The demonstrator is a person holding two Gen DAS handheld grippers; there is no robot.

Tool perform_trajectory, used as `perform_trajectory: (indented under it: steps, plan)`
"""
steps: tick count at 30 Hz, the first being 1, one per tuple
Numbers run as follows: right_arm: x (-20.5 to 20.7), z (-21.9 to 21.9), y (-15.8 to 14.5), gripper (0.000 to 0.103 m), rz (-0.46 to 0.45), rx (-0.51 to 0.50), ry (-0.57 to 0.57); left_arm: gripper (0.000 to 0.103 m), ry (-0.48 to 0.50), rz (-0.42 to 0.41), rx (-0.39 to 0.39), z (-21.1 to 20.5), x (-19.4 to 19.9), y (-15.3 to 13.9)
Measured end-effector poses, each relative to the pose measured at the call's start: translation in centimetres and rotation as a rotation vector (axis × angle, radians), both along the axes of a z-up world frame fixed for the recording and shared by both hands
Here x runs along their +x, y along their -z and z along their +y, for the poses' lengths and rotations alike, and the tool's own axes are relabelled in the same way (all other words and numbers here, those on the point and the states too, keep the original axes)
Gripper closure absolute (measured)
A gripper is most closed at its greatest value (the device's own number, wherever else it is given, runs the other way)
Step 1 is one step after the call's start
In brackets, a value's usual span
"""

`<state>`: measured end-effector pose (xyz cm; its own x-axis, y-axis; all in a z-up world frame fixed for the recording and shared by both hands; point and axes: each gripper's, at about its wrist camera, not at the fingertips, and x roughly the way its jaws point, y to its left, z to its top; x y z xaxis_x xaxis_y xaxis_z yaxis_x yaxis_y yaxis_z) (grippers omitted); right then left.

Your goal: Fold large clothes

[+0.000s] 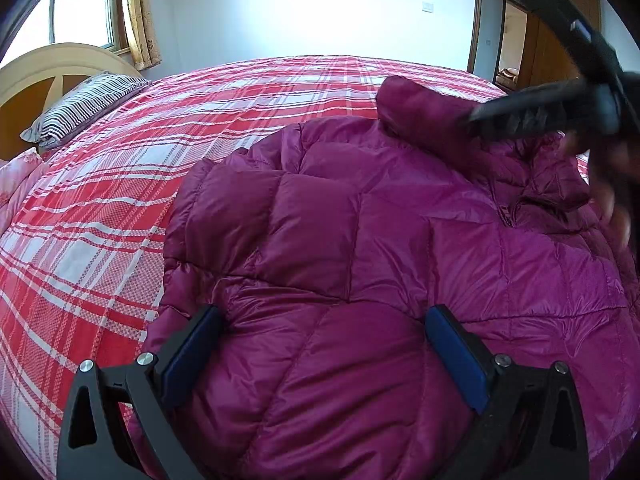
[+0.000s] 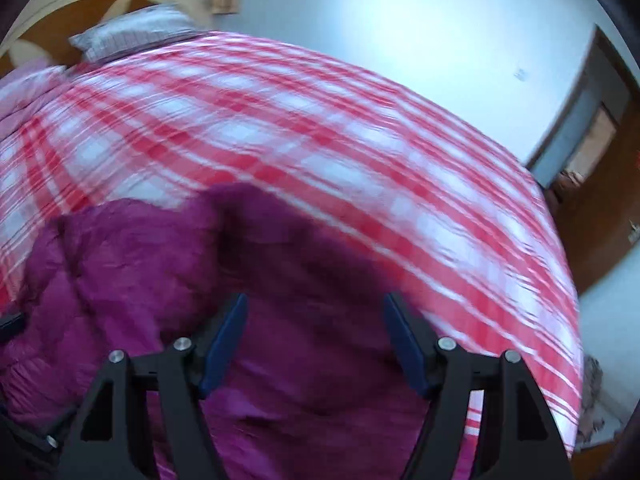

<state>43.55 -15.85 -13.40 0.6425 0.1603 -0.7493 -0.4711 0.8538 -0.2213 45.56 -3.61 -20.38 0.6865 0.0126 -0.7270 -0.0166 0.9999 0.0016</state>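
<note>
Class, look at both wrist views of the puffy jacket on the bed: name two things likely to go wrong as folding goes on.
1. The magenta down jacket looks slick and puffy; the open left hand-held gripper may pinch only the top layer and slip.
2. The right wrist view is motion-blurred, so the open right hand-held gripper may miss the sleeve.

The bed (image 1: 120, 208) carries everything, covered edge to edge by a red-and-white plaid sheet (image 1: 260, 96); at its head end, against the arched wooden headboard (image 1: 52, 64), lies a striped pillow (image 1: 80, 108); just beside it, at the near corner of the head end, sits a pink quilted bedding piece (image 1: 16, 188); toward the foot end a magenta quilted down jacket (image 1: 360, 260) lies spread flat on the sheet, one sleeve (image 1: 420, 108) raised off it; the right wrist view is motion-blurred, showing the same jacket on the plaid.
</note>
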Motion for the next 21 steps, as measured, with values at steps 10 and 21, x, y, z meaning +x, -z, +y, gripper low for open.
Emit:
perform_trajectory:
  steps: [10, 21]
  plan:
    - [-3.1, 1.8, 0.9, 0.031, -0.085, -0.103, -0.156, 0.001, 0.000, -0.001, -0.003, 0.0, 0.0, 0.0]
    - [7.4, -4.2, -0.2, 0.035, 0.068, -0.093, -0.055, 0.001, 0.001, -0.001, -0.003, 0.1, 0.1, 0.0]
